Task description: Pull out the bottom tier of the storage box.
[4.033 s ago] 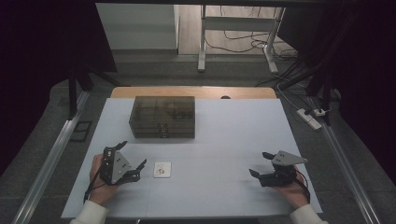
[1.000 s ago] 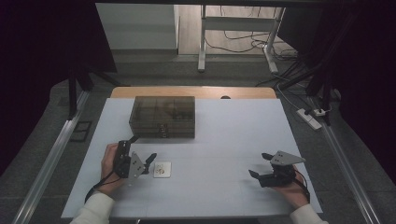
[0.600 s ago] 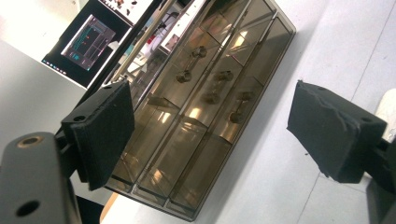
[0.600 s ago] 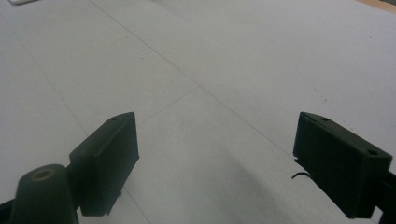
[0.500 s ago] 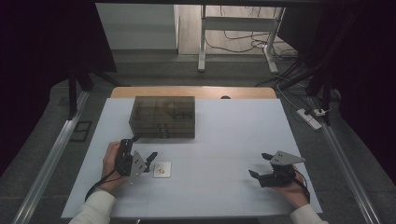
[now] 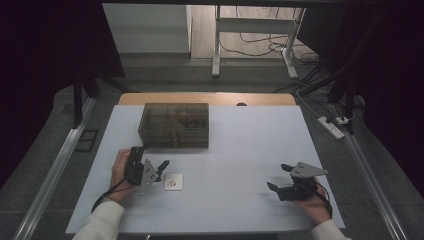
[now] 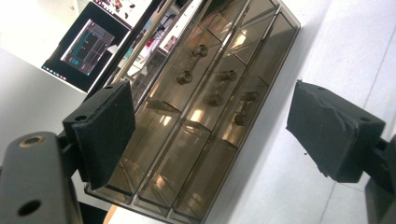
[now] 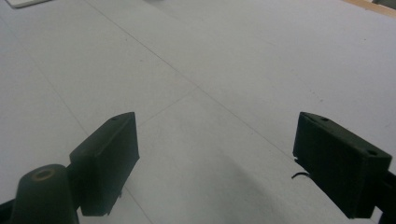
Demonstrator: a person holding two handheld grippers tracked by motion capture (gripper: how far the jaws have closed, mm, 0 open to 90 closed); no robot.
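In the high view we find the left gripper (image 6: 152,169) at lower left of the frame, raised off the white table sheet (image 6: 240,150) and turned toward the smoky drawer box (image 6: 173,125), which sits at upper centre-left of the sheet. Four seconds back this gripper lay farther left and lower, near the sheet's edge; over the last second it has crept up and rightward, closing on the box front, though it is not touching it. Its jaws stand wide apart, nothing between them; in the left gripper view we see the drawer box (image 7: 201,107) tilted across the frame between the two black pads, three drawer columns with small knobs showing through the tinted plastic. A small white card (image 6: 174,181) lies flat on the sheet just right of the left gripper, below the box; it has not moved. The right gripper (image 6: 280,181) rests at lower right of the high view, well apart from box and card, in the same spot as in all earlier frames. Its jaws are spread too, and in the right gripper view we see bare sheet (image 8: 210,93) between them.
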